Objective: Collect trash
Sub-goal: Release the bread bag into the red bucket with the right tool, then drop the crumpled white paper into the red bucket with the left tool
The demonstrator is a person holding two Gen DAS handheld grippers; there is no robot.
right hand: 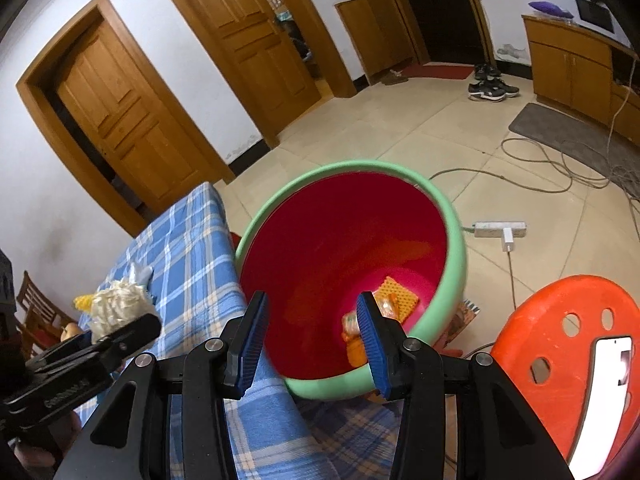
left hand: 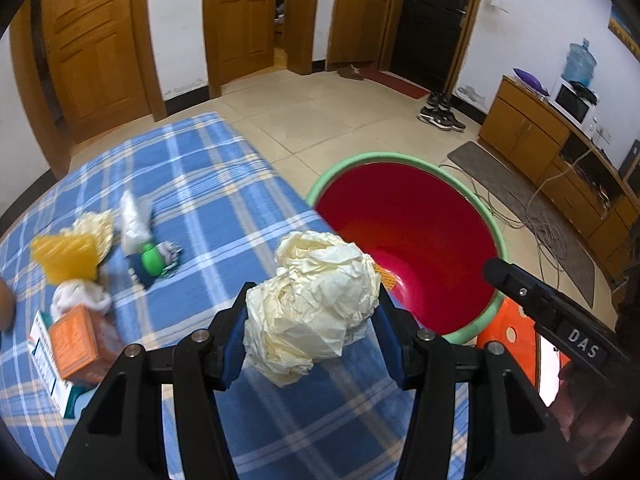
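Left gripper [left hand: 312, 320]: jaws clamped on a crumpled cream paper ball [left hand: 316, 308], held just short of the red plastic bin with green rim [left hand: 472, 196]. Right gripper [right hand: 312, 344]: jaws apart, empty, over the bin. Risk: early release drops the ball onto the blue checked counter cloth [left hand: 192, 176]. Tiled floor [left hand: 320, 120], loose cables.

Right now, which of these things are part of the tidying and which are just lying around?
Part of the job:
crumpled paper ball in the left gripper
red bin
orange wrappers inside it
orange box
open right gripper

Just lying about:
sneakers
power strip
orange stool
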